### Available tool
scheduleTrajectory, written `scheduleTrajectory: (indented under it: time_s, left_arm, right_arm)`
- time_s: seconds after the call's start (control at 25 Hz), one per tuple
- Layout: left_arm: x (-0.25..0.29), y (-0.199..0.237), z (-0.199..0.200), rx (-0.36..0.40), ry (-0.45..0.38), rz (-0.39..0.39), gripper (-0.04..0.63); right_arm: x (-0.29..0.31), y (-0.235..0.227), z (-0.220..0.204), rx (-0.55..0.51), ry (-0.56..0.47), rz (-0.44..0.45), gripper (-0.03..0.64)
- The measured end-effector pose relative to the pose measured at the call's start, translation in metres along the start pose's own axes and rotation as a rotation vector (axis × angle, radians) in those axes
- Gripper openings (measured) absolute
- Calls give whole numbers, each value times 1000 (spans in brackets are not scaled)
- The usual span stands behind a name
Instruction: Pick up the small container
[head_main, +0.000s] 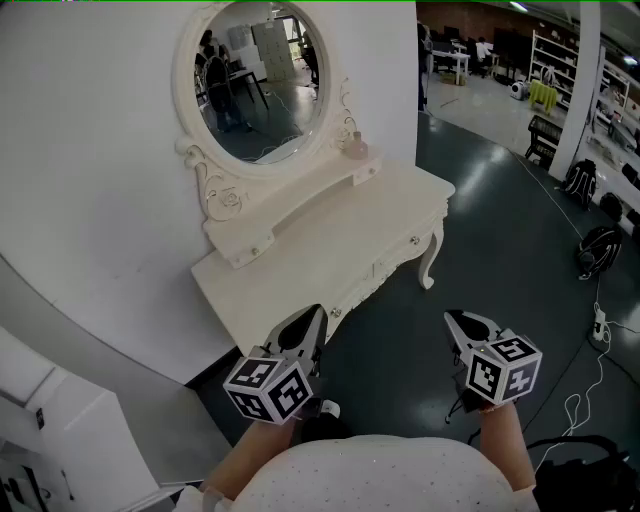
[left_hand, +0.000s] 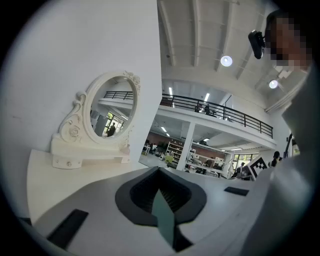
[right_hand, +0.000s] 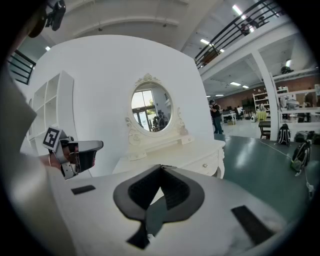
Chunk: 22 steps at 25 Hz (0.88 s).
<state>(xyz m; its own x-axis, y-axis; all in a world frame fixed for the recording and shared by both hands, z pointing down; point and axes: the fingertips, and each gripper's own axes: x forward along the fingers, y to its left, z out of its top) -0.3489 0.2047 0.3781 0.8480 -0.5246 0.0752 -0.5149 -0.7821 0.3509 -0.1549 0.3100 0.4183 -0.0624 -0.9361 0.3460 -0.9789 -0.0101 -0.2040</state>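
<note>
The small container (head_main: 355, 147), a pale rounded jar, stands on the raised shelf at the right foot of the oval mirror (head_main: 262, 82) on the white dressing table (head_main: 330, 250). In the right gripper view the container (right_hand: 183, 131) shows small beside the mirror frame. Both grippers hang in front of the table, well short of the jar. My left gripper (head_main: 311, 322) is near the table's front edge, its jaws together and empty. My right gripper (head_main: 458, 324) is over the dark floor to the right, also shut with nothing in it.
A white curved wall (head_main: 90, 180) backs the table. A white cabinet (head_main: 50, 420) stands at the lower left. Bags (head_main: 598, 248) and cables (head_main: 585, 400) lie on the floor at the right, with shelving (head_main: 560, 70) beyond. The table's curved leg (head_main: 430, 265) is at its right corner.
</note>
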Motion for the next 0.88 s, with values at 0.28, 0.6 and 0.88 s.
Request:
scheduleTrajectory:
  time_s: [0.28, 0.6, 0.88]
  left_arm:
    - [-3, 0, 0, -18, -11, 5, 3]
    - [-3, -6, 0, 9, -8, 6, 3]
    - [4, -17, 10, -27, -54, -15, 3]
  right_arm:
    - [-2, 0, 2, -6, -2, 5, 2]
    - [-3, -3, 3, -7, -12, 11, 2]
    - [-9, -4, 18, -22, -50, 43, 2]
